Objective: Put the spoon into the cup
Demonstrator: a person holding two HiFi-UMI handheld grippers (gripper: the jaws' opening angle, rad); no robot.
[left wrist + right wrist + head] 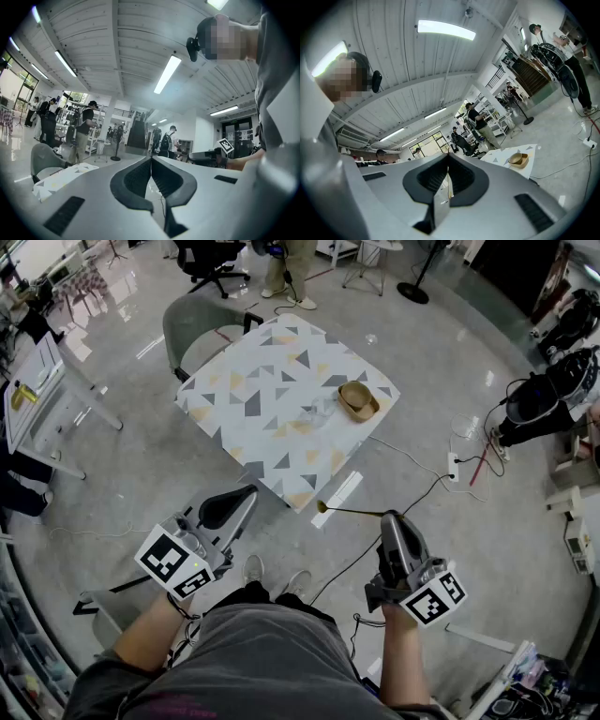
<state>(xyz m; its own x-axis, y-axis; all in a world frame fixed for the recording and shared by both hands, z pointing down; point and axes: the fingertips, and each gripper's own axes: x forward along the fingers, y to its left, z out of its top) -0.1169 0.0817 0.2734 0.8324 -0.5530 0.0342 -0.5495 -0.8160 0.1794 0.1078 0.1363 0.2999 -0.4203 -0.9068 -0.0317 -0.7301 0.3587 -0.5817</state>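
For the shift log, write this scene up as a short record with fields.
table: patterned tablecloth, ahead of the person
cup: tan cup on the table, near its right edge
spoon: spoon held roughly level, short of the table
right hand-held gripper: shut on the spoon's handle
left hand-held gripper: shut, nothing between its jaws
task state: spoon not yet in the cup

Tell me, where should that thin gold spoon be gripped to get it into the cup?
By the far handle end, from behind, as the right gripper does now: the spoon is long and thin, so its bowl sticks out free ahead, ready to enter the tan cup.
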